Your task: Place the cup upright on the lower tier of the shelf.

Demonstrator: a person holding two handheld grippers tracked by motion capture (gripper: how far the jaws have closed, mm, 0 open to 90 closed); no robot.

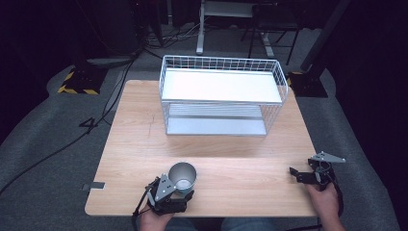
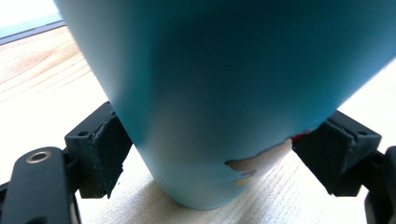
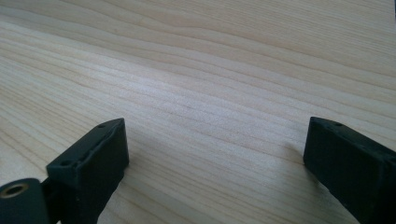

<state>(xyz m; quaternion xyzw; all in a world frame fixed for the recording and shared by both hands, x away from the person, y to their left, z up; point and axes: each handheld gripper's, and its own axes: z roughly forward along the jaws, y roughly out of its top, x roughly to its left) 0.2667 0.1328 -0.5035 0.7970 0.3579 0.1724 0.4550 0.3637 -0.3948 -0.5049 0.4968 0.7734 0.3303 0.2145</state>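
The cup (image 1: 183,176), a teal tumbler with a shiny metal inside, stands upright near the front edge of the wooden table (image 1: 144,144), and we've got our left gripper (image 1: 179,192) right on it. In the left gripper view the teal wall (image 2: 210,93) sits between both black jaws, the pads (image 2: 109,149) pressed against its lower flanks, so we read that as a clenched hold on the cup, though its base is on the wood and nothing is lifted yet. There's a chipped patch (image 2: 259,161) in the paint low on one side. Our right gripper (image 1: 299,174) rests well apart at the table's right edge, jaws spread wide over bare wood (image 3: 210,116), holding nothing. Ahead, the white wire rack (image 1: 222,91) waits at the far side with both shelves bare. So by our judgement the grasp is made; the lift, the carry, and wherever this cup goes, likely that rack, are all left to do.
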